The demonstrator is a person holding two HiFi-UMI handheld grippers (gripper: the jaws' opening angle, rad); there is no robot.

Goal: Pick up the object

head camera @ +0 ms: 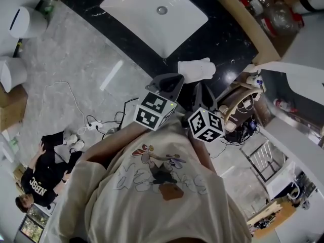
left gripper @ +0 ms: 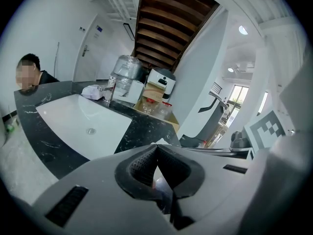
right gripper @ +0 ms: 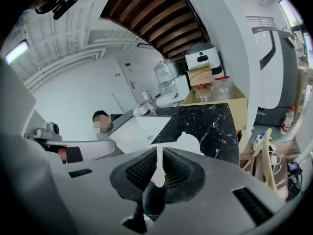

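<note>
**Head view.** The left gripper and the right gripper are hovering side by side at the centre of the frame. Both are pointing toward 12 o'clock, away from the person's cream shirt. The white object is lying on the black counter, just beyond the gripper tips, at 1 o'clock from the left gripper. A white sink is sitting in the counter at 11 o'clock, and a cardboard box is standing at 2 o'clock. A seated person is resting on the floor at 8 o'clock.

**Left gripper view.** The jaws are meeting at their tips and are gripping nothing. A sliver of the white object is showing just past the tips at 12 o'clock. The sink is lying at 10 o'clock.

**Right gripper view.** The jaws are standing almost together, leaving only a thin slit, and nothing is caught between the pads. The white object is lying on the counter just beyond them, at 1 o'clock from the tips, and is partly showing through the slit. The box is standing farther off along the same direction.
</note>
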